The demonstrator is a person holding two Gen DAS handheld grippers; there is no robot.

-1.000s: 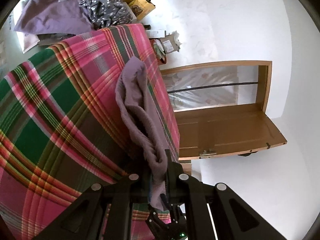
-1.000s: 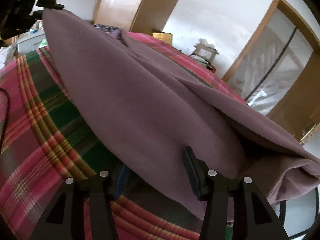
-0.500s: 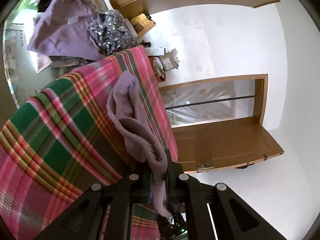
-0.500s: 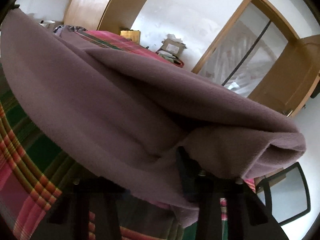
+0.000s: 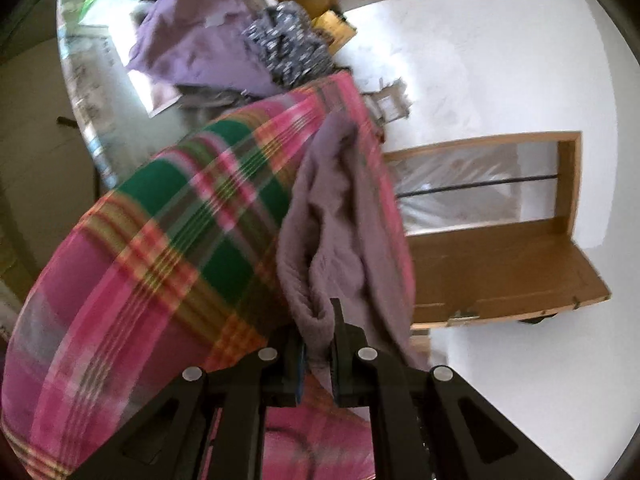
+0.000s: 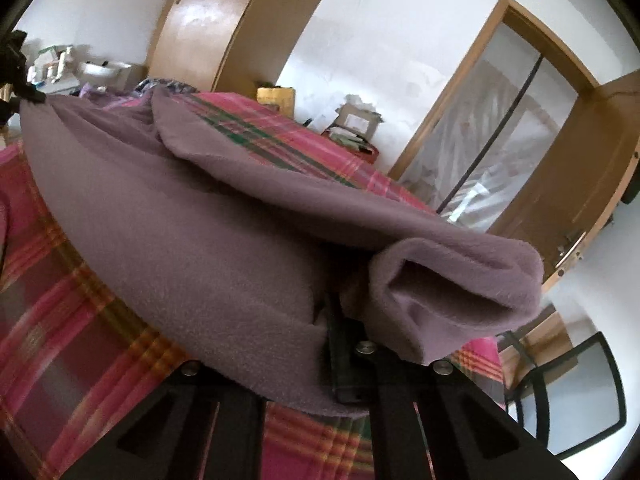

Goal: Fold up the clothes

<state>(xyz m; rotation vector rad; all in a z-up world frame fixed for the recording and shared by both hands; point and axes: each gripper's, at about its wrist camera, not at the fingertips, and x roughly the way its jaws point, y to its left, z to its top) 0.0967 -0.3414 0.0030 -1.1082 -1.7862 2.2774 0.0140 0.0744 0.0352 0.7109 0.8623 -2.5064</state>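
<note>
A mauve fleece garment (image 5: 340, 220) hangs over the plaid bed cover (image 5: 180, 240), stretched between my two grippers. My left gripper (image 5: 318, 320) is shut on a bunched edge of it, and cloth spills down past the right finger. In the right wrist view the garment (image 6: 180, 220) fills the middle, with a rolled fold (image 6: 452, 292) at the near end. My right gripper (image 6: 316, 320) is closing tight on the fabric there. One dark finger (image 6: 338, 344) shows and the other is hidden under the cloth. The left gripper (image 6: 16, 72) holds the far corner.
A purple garment (image 5: 192, 40) and a dark patterned one (image 5: 288, 52) lie piled at the head of the bed. A wooden door (image 5: 500, 264) stands open beside a glazed doorway (image 6: 480, 152). A cardboard box (image 6: 356, 120), a wardrobe (image 6: 208, 28) and a black chair (image 6: 568, 392) ring the bed.
My right gripper went from open around the garment's edge to shut on it and rose slightly. My left gripper pulled back and down with its end of the cloth.
</note>
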